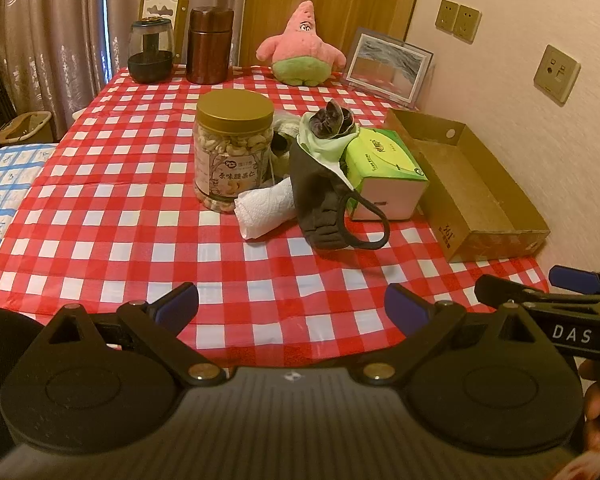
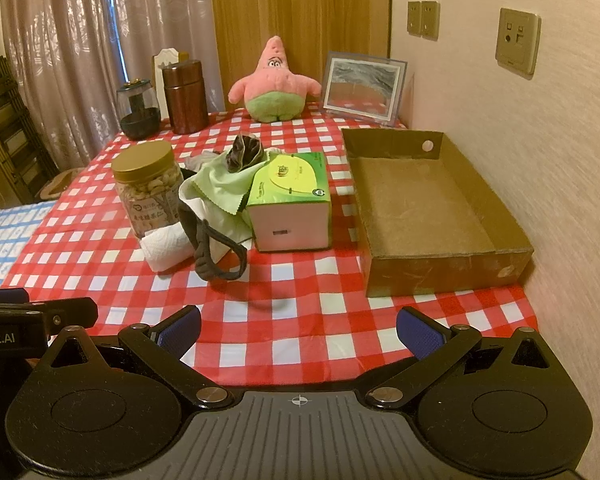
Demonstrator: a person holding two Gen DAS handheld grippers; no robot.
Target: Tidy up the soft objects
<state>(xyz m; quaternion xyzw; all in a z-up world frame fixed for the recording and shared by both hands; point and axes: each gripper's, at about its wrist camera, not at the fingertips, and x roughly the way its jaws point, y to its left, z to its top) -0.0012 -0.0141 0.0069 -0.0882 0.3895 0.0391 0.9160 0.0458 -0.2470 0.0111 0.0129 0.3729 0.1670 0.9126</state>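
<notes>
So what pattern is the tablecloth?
Red-and-white check tablecloth, clearest in the right wrist view.

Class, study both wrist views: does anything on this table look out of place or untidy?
Yes. A heap of soft things sits mid-table: a dark mask, a light green cloth draped against the tissue box, and a crumpled paper towel beside the nut jar. The cardboard box holds nothing.

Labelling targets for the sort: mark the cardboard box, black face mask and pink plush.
cardboard box (image 2: pixel 424 200), right wrist view, bare inner floor.
black face mask (image 1: pixel 324 208), left wrist view, folded fabric body.
pink plush (image 2: pixel 273 80), right wrist view, upper body.
</notes>
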